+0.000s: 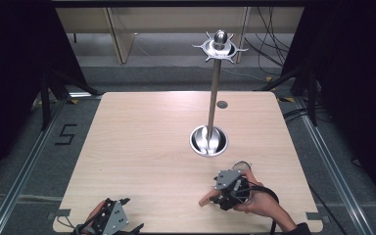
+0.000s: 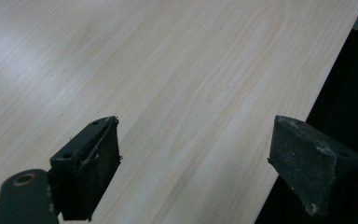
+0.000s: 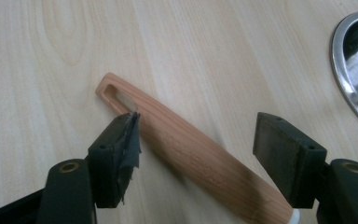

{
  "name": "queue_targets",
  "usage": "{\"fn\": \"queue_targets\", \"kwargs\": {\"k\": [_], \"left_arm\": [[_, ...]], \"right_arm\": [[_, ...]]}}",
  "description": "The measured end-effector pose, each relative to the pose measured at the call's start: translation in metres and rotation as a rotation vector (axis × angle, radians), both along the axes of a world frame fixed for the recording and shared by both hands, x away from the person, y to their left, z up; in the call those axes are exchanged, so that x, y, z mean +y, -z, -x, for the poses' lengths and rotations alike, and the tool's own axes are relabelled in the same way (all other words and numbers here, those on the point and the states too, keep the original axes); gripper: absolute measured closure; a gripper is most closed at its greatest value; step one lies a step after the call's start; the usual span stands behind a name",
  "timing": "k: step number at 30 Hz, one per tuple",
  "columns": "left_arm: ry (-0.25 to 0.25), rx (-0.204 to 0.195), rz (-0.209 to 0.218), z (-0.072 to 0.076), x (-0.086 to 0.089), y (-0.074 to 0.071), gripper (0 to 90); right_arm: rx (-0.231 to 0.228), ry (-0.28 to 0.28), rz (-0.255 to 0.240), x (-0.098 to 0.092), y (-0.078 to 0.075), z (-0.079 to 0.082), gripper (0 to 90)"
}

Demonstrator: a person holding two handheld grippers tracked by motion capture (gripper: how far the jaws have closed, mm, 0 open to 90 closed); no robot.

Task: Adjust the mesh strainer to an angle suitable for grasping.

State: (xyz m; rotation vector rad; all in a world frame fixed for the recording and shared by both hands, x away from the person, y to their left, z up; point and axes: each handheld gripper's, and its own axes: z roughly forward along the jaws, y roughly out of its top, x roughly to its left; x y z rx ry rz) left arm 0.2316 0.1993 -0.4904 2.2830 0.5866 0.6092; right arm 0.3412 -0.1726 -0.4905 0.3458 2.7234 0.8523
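Pale wood grain covers the table (image 1: pixel 147 147), and at its near edge the left gripper (image 1: pixel 120 215) sits low by the front left corner, held in the person's left hand (image 1: pixel 94 215). In the left gripper view its jaws stand wide apart with nothing but bare tabletop between them.

Over to the right and a little further in, the right gripper (image 3: pixel 196 154) is held in the right hand (image 1: pixel 262 203), tilted down toward the table. Its jaws are spread wide too, one on each side of a wooden handle (image 3: pixel 186 154) that lies flat on the table. The left pad (image 3: pixel 130 144) sits at the edge of the handle near its slotted end; whether it touches I cannot tell, and the other pad is clear of the wood. Nothing is clamped. The handle's slotted tip points away from the gripper, and a white collar (image 3: pixel 294 215) shows where the handle passes under the right jaw.

Just beyond that hand stands a steel stand (image 1: pixel 214 93): a round dished base (image 1: pixel 208 141) with a thin pole rising to a spiked crown (image 1: pixel 219 48). Past the table's far edge are grey floor and trailing cables (image 1: pixel 269 54).
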Motion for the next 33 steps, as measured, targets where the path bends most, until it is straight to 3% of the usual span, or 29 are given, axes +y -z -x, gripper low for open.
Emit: {"fn": "queue_targets", "kwargs": {"k": [6, 8, 12, 13, 15, 16, 17, 19, 21, 23, 24, 25, 28, 30, 31, 33], "left_arm": [[0.001, -0.002, 0.001, 0.0, 0.0, 0.0, 15.4], [-0.005, 0.015, 0.004, 0.001, 0.0, 0.0, 15.4], [0.001, 0.0, 0.002, 0.0, 0.0, 0.0, 15.4], [-0.004, 0.015, 0.003, 0.001, 0.0, 0.0, 15.4], [-0.005, 0.015, 0.003, 0.001, 0.0, 0.0, 15.4], [0.001, 0.0, 0.002, 0.0, 0.0, 0.0, 15.4], [0.002, -0.001, 0.002, 0.0, 0.0, 0.0, 15.4], [0.002, -0.001, 0.002, 0.0, 0.0, 0.0, 15.4], [-0.004, 0.015, 0.003, 0.001, 0.0, 0.0, 15.4], [0.003, 0.002, 0.003, 0.0, 0.0, 0.0, 15.4], [0.001, 0.018, 0.001, 0.001, 0.0, 0.0, 15.4], [0.001, 0.023, 0.006, 0.001, -0.001, 0.001, 15.4], [0.004, 0.003, -0.007, 0.0, 0.0, -0.001, 15.4], [-0.002, 0.018, 0.002, 0.001, 0.0, 0.0, 15.4], [0.005, 0.003, -0.001, 0.0, 0.0, 0.0, 15.4], [-0.005, 0.019, -0.009, 0.001, -0.001, 0.0, 15.4]], "right_arm": [[0.012, -0.001, 0.031, -0.003, 0.004, -0.006, 33.2], [0.015, -0.01, 0.027, -0.003, 0.004, -0.007, 33.4], [0.025, -0.009, 0.033, -0.005, 0.004, -0.008, 34.3], [0.042, 0.023, 0.04, -0.005, 0.004, -0.007, 34.5], [0.039, 0.021, 0.052, -0.006, 0.006, -0.009, 34.5], [0.027, -0.015, 0.048, -0.006, 0.006, -0.012, 35.2], [0.05, 0.019, 0.047, -0.007, 0.005, -0.01, 36.6], [0.04, -0.007, 0.051, -0.006, 0.006, -0.012, 38.4], [0.066, 0.027, 0.046, -0.008, 0.005, -0.011, 39.2], [0.079, 0.041, 0.036, -0.009, 0.005, -0.014, 40.4], [0.086, 0.045, 0.038, -0.009, 0.005, -0.017, 41.5], [0.11, 0.091, 0.046, -0.009, 0.004, -0.017, 43.8], [0.114, 0.106, 0.062, -0.007, 0.003, -0.023, 47.4], [0.129, 0.101, 0.064, -0.006, 0.003, -0.025, 49.6], [0.16, 0.11, 0.077, -0.007, 0.001, -0.024, 51.4], [0.164, 0.12, 0.091, -0.005, 0.0, -0.024, 54.5]]}}
